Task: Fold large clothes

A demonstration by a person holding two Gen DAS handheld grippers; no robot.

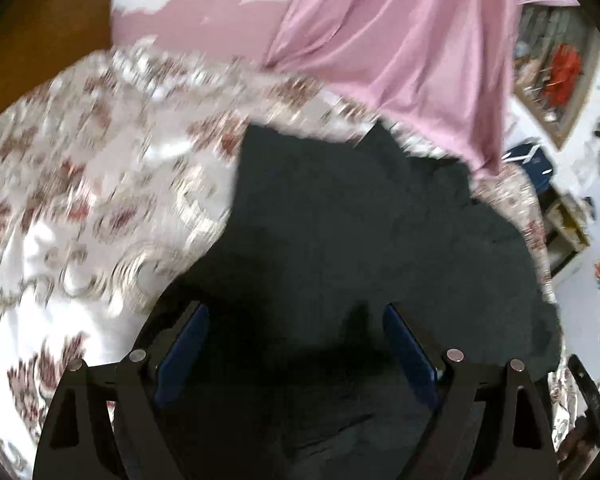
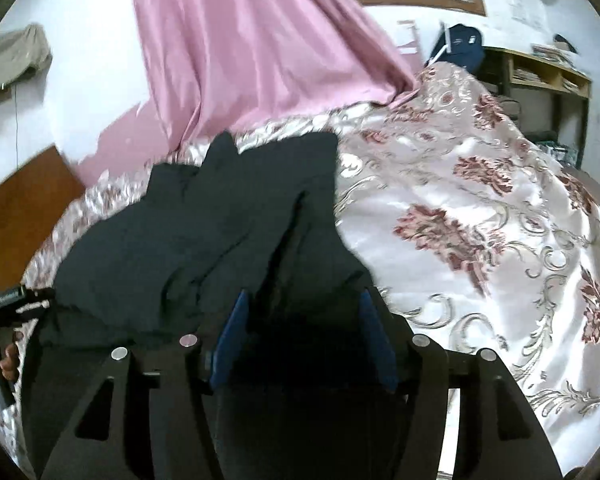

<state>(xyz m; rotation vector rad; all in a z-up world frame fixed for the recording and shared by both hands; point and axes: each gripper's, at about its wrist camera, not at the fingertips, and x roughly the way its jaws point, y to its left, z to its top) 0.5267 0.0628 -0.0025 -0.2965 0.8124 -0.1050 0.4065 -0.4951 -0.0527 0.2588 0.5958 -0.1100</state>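
Observation:
A large black garment [image 1: 340, 220] lies spread and rumpled on a bed with a floral satin bedspread [image 1: 80, 200]. In the left wrist view my left gripper [image 1: 294, 312] hovers over the garment's near part, its blue pads [image 1: 182, 356] wide apart and nothing pinched between them. In the right wrist view the garment [image 2: 220, 220] runs toward me in long folds, and my right gripper [image 2: 302, 300] stands over its near right edge. The jaws are partly apart with dark cloth lying between the blue pads [image 2: 230, 336], which do not visibly clamp it. The left gripper [image 2: 8, 300] shows at the left edge, held by a hand.
A pink curtain [image 2: 240, 40] hangs down onto the bed's far side. A brown wooden board [image 1: 40, 32] stands at the head end. A shelf unit [image 2: 540, 76] and a blue bag [image 2: 460, 48] stand past the bedspread [image 2: 480, 220].

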